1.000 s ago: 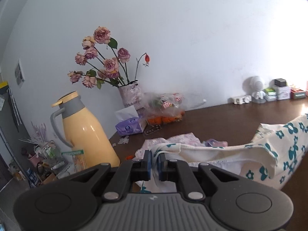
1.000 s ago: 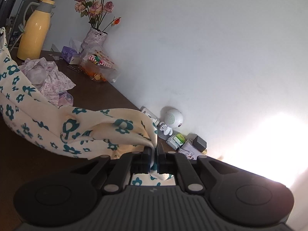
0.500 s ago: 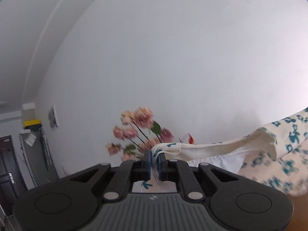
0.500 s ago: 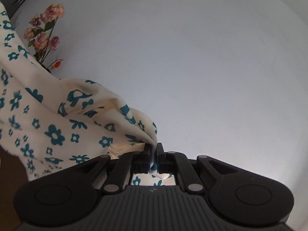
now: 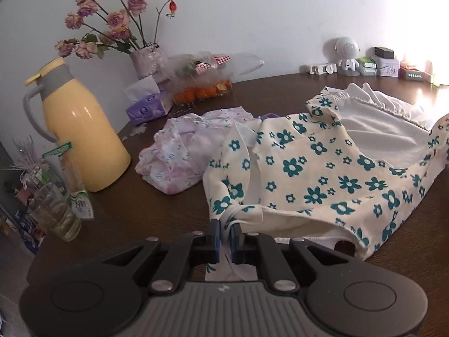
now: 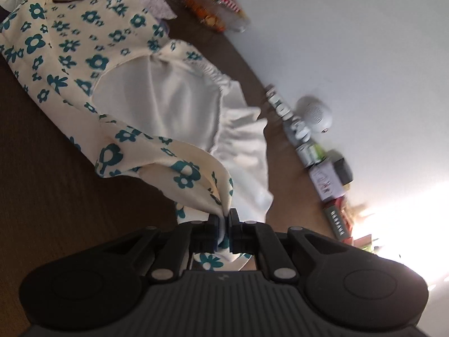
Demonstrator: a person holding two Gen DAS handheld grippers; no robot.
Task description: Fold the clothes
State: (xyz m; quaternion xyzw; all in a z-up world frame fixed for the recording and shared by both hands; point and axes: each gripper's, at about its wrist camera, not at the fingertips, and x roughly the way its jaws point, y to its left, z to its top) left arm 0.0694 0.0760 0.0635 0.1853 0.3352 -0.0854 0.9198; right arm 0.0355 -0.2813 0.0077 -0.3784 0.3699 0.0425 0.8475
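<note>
Two grippers are seen low over a dark brown table (image 5: 174, 213), each with a bunched edge of the same garment between its fingers. In the left wrist view, the left gripper (image 5: 225, 238) is pressed together on a corner of the cream dress (image 5: 314, 174), which is printed with teal flowers. In the right wrist view, the right gripper (image 6: 223, 233) has another corner of the dress (image 6: 84, 56) pinched between its pads, while its jaws are beginning to part. The dress is spread flat on the table ahead of both grippers, with its white lining (image 5: 376, 129) turned up at the far side. Just beyond it a crumpled pale pink garment (image 5: 182, 154) is lying, touched by the dress's far left edge. To the left a yellow jug (image 5: 81, 129) is standing, with a glass (image 5: 54, 212) nearer. Further back, against the white wall, a tissue pack (image 5: 147, 106), a vase of roses (image 5: 146, 61), a bag of oranges (image 5: 202, 84) and a small white robot figure (image 5: 346, 53) are set
</note>
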